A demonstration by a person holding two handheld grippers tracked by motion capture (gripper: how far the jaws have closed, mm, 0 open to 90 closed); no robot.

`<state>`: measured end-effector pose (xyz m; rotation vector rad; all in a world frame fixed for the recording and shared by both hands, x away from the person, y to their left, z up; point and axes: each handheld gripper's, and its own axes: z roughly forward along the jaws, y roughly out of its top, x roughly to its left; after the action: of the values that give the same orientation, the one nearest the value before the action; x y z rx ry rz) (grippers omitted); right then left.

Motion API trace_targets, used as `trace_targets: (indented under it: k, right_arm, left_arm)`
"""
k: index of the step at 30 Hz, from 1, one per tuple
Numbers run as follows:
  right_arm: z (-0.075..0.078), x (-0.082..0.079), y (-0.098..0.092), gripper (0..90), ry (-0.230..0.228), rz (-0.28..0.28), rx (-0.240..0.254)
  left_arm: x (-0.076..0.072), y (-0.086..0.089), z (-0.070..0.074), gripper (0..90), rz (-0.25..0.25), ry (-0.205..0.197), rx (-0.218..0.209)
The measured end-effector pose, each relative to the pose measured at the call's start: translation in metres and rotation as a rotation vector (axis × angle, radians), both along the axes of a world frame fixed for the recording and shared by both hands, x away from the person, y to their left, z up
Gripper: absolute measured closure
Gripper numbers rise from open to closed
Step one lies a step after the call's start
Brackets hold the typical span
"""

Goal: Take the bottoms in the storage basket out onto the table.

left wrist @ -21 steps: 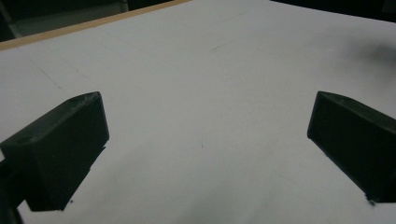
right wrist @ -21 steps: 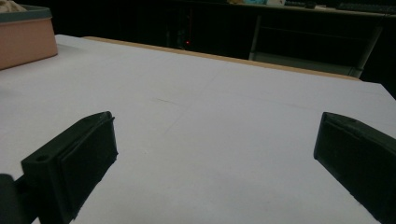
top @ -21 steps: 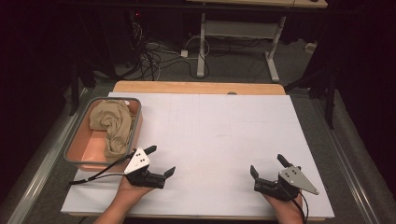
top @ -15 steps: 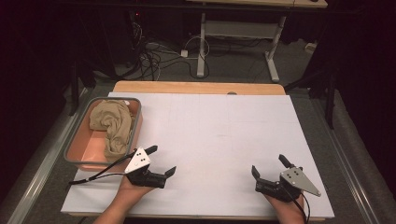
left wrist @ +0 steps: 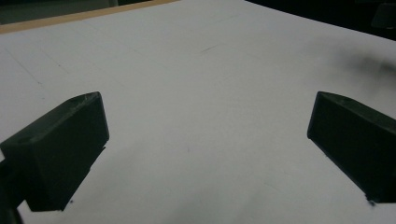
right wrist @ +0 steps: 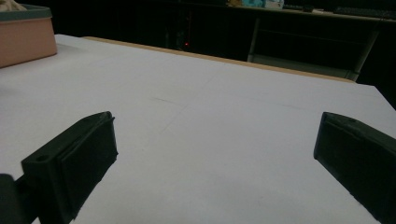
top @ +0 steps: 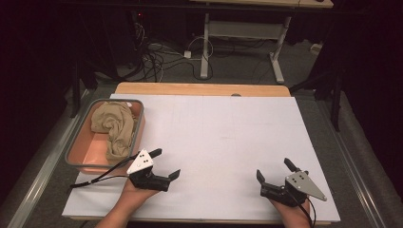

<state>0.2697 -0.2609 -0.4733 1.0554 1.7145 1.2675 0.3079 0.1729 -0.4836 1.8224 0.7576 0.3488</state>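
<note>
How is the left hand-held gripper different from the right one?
The left hand-held gripper sits beside the pink bin; the right hand-held gripper sits far from it, near the table's right edge. The left's top plate looks white, the right's grey. Both are open, empty and low over the white tabletop.

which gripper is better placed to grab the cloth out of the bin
Probably the left. The left gripper sits right beside the near corner of the bin holding the tan cloth, jaws open. The right gripper, also open, is at the table's far side, a full reach away.
</note>
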Motion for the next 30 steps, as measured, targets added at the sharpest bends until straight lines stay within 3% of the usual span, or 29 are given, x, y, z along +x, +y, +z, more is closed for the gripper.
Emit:
trace_targets:
  k: [12, 16, 23, 30]
  right_arm:
    - [0.000, 0.000, 0.003, 0.3, 0.002, 0.007, -0.017]
    - [0.000, -0.001, 0.005, 0.3, 0.000, 0.016, -0.016]
    - [0.002, -0.002, 0.007, 0.2, -0.005, 0.022, -0.020]
    - [0.003, -0.003, 0.008, 0.3, -0.008, 0.026, -0.022]
  left_arm:
    - [-0.006, -0.005, 0.014, 0.0, -0.016, -0.005, -0.009]
    - [-0.008, -0.003, 0.022, 0.0, -0.017, -0.024, -0.002]
    - [-0.010, 0.005, 0.036, 0.0, -0.029, -0.020, -0.002]
    - [-0.011, 0.014, 0.046, 0.0, -0.009, -0.022, -0.007]
